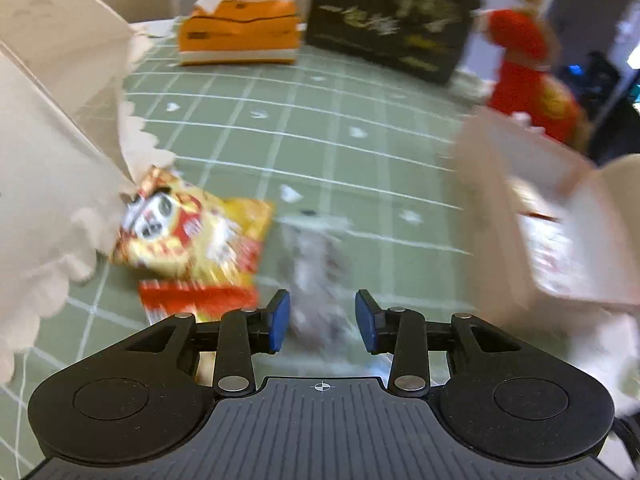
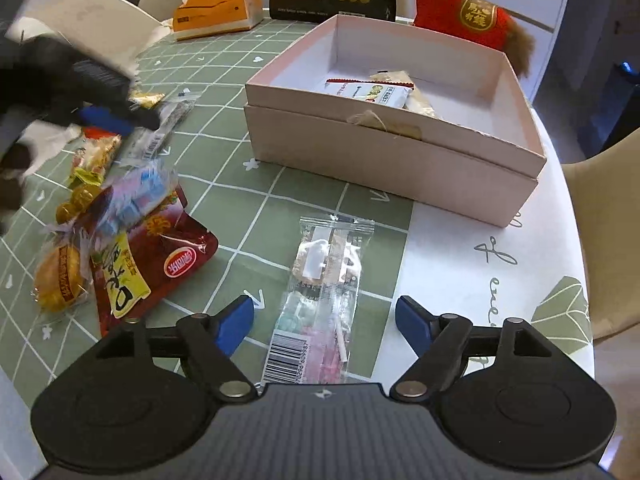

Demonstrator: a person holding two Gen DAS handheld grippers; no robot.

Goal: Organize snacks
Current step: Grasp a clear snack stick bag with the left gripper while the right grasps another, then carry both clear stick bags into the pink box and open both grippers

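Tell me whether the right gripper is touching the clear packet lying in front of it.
Apart. The right wrist view shows the right gripper open, green tablecloth visible between each blue pad and the clear packet.

Black hand-held gripper [image 2: 324, 320], blue pads [image 2: 234, 324], silver pivot screws.

Tablecloth [image 2: 280, 184] looking like smooth wipeable vinyl, matt green with white grid lines. Pink box [image 2: 392, 160] showing as matt cardboard — a twine bow [image 2: 370, 119] lying rough on its front. Clear wrapper [image 2: 324, 300] catching light, glossy crinkled plastic. Dark red pouch [image 2: 168, 248] shining like foil laminate. Right gripper [image 2: 325, 320] wearing matt black plastic, blue rubbery pads [image 2: 236, 322] — ribbed grey housing below.
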